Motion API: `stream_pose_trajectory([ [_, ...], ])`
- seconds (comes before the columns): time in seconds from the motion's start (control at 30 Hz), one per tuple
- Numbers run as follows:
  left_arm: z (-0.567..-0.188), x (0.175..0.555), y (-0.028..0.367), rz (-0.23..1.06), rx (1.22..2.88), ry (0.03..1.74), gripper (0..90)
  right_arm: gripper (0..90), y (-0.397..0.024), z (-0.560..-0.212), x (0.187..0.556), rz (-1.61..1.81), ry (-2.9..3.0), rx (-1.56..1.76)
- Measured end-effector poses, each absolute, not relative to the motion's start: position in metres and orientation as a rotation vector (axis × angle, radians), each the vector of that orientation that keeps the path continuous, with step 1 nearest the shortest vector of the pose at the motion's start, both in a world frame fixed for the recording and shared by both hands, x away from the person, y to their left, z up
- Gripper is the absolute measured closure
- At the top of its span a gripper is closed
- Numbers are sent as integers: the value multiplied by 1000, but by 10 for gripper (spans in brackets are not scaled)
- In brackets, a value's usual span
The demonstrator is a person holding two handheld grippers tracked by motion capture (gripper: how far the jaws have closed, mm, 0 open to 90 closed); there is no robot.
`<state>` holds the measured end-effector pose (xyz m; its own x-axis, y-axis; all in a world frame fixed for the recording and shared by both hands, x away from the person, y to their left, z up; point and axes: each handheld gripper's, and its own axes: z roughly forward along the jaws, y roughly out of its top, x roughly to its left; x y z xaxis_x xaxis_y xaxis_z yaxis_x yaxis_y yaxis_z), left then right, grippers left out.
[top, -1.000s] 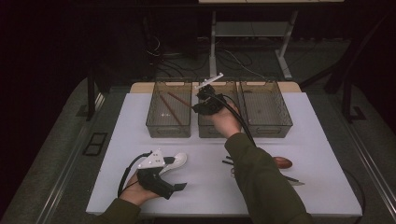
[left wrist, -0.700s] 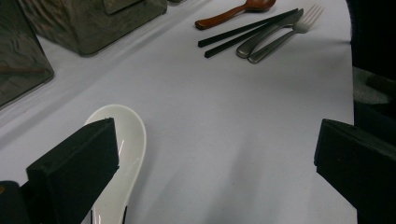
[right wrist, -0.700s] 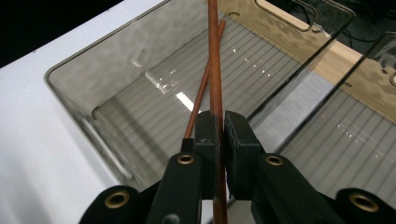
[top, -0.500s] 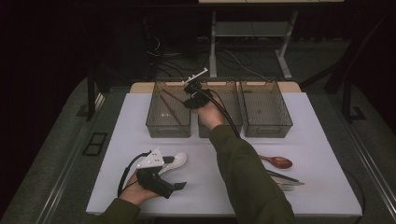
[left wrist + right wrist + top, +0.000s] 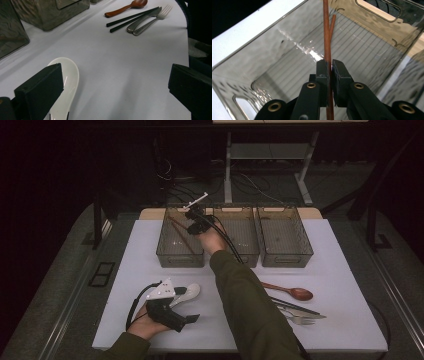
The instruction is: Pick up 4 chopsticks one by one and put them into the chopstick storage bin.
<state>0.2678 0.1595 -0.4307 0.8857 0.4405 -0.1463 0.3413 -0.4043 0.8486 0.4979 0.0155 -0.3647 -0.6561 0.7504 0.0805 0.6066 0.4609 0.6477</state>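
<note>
We have the white table [image 5: 350, 320] spread before us, with three clear bins at twelve o'clock; the left bin [image 5: 170, 257] is where our right gripper [image 5: 192, 215] hangs, clenched on the brown chopsticks [image 5: 326, 35], whose tips angle down inside that bin toward its ribbed floor. We judge the main risk to be the sticks catching the bin's near wall or rim as they go down, which could tip or drag the light bin; letting go while they cross could leave one propped over the edge. Our left gripper [image 5: 172, 312] rests at seven o'clock, jaws spread wide and holding nothing, the white spoon [image 5: 65, 82] just beside one jaw. Bare tabletop lies between it and the wooden spoon [image 5: 292, 292], black chopsticks [image 5: 132, 18] and fork [image 5: 155, 20] at four o'clock.
</note>
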Motion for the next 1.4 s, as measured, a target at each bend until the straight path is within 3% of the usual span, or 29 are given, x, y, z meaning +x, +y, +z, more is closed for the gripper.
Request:
stream_pose_trajectory([
  [0.43,-430,268,158,118,2023,568,0,832,27,-369,505,975,2493,1191],
  [0.5,-430,268,158,118,2015,571,0,737,29,-367,505,987,2482,1184],
  [0.93,-430,269,158,122,2019,562,0,541,22,-354,493,1047,2507,1118],
  [1.4,-430,271,156,130,2038,542,0,424,-29,-344,458,1126,2493,1080],
])
